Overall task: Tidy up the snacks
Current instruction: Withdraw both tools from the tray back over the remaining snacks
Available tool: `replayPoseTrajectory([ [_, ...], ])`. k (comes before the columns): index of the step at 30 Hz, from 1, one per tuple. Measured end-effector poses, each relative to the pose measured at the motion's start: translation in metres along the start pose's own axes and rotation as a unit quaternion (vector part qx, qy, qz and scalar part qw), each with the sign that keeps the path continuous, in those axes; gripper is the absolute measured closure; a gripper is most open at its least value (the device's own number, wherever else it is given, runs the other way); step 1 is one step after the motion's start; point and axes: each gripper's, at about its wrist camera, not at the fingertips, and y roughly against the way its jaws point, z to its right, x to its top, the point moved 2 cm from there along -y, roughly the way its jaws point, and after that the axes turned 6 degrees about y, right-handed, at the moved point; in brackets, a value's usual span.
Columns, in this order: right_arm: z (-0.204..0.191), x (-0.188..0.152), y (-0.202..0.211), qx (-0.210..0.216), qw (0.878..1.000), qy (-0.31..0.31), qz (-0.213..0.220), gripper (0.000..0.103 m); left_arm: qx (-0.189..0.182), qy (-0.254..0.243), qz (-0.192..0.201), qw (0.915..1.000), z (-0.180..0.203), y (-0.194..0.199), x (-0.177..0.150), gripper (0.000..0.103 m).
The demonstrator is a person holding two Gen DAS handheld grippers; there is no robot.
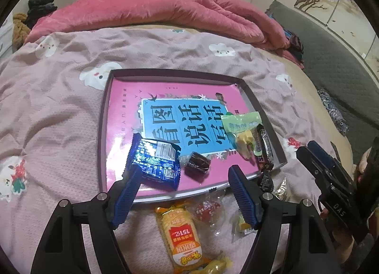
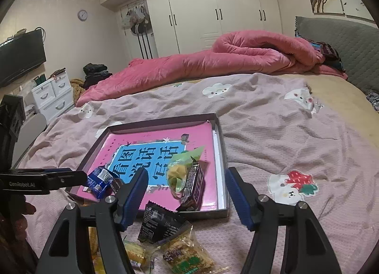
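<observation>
A shallow box tray point(image 1: 265, 113) point(image 2: 221, 146) with a pink and blue book cover inside lies on the bed. In it are a blue snack packet point(image 1: 155, 162) point(image 2: 99, 180), a dark wrapped candy point(image 1: 197, 162), a green-yellow bag point(image 1: 244, 129) point(image 2: 182, 167) and a brown chocolate bar point(image 1: 265, 148) point(image 2: 195, 186). My left gripper point(image 1: 186, 177) is open over the tray's near edge, empty. My right gripper point(image 2: 186, 179) is open and empty. Loose before the tray lie an orange-yellow packet point(image 1: 182, 231), a red candy point(image 1: 207, 209), a black packet point(image 2: 161, 222) and a cracker bag point(image 2: 187, 252).
The bed has a pink cartoon sheet point(image 2: 272, 127) and a rolled red quilt point(image 2: 225, 58) at the back. A grey headboard point(image 2: 338, 42) is at right, wardrobes point(image 2: 213, 13) behind, white drawers point(image 2: 52, 96) at left.
</observation>
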Motion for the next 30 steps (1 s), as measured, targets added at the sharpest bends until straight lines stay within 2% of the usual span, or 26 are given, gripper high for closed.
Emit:
replayPoseTrajectory([
  [11,-0.012,0.001,0.012,0.0,1.0,0.019,0.012,0.035,-0.009,-0.005,0.009,0.9999,-0.002,0.019,-0.002,0.026],
  [30,-0.025,-0.002,0.024,0.007,0.999,0.034,0.005,0.035,-0.008,-0.027,0.015,0.9995,-0.002,0.04,-0.014,0.026],
])
